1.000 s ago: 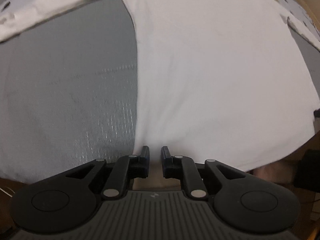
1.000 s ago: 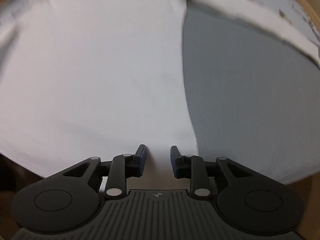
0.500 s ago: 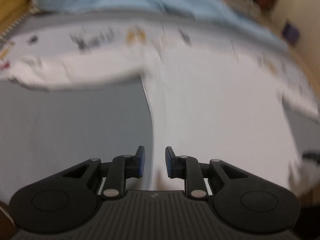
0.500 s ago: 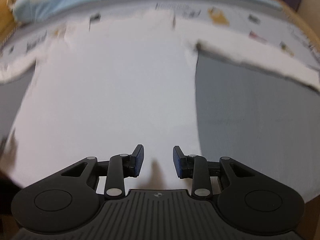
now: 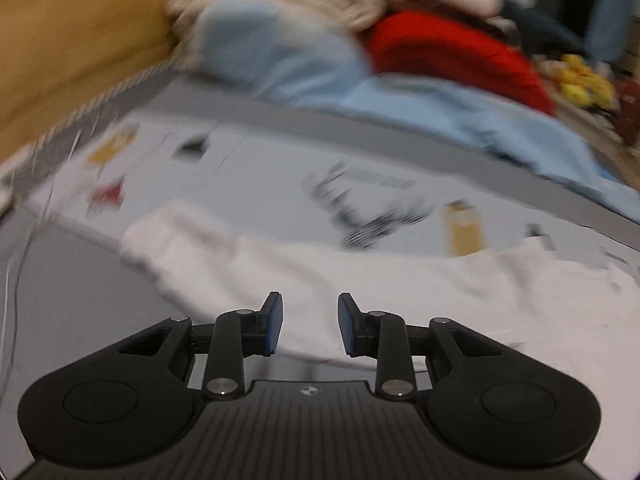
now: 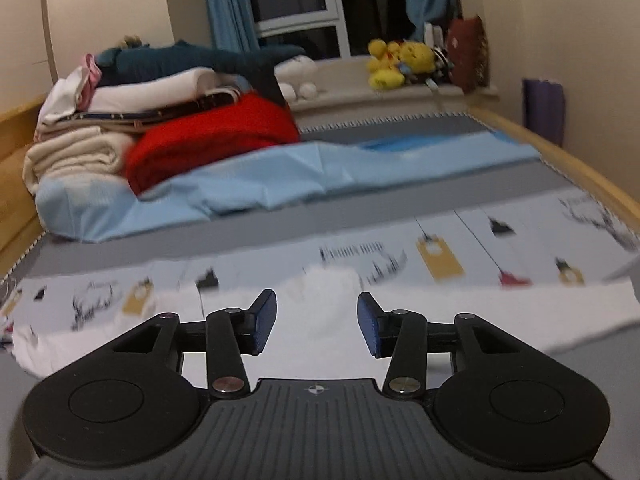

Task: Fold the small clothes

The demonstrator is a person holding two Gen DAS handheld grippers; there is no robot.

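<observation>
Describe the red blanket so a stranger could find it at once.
Look to the far end of the bed, left of the window. A pile of folded bedding sits there; the red blanket is its only bright red piece, bunched above the light blue sheet.

Black ribbed tool (image 5: 310, 324), blue pads (image 6: 367, 330), silver screws.

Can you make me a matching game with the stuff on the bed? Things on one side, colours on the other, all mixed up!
Things:
1. blanket
2. plush toy
3. shirt in front of the right tongs
4. curtain

Colours:
A. white
B. teal blue
C. red
D. yellow

Pairs: 1-C, 2-D, 3-A, 4-B
</observation>
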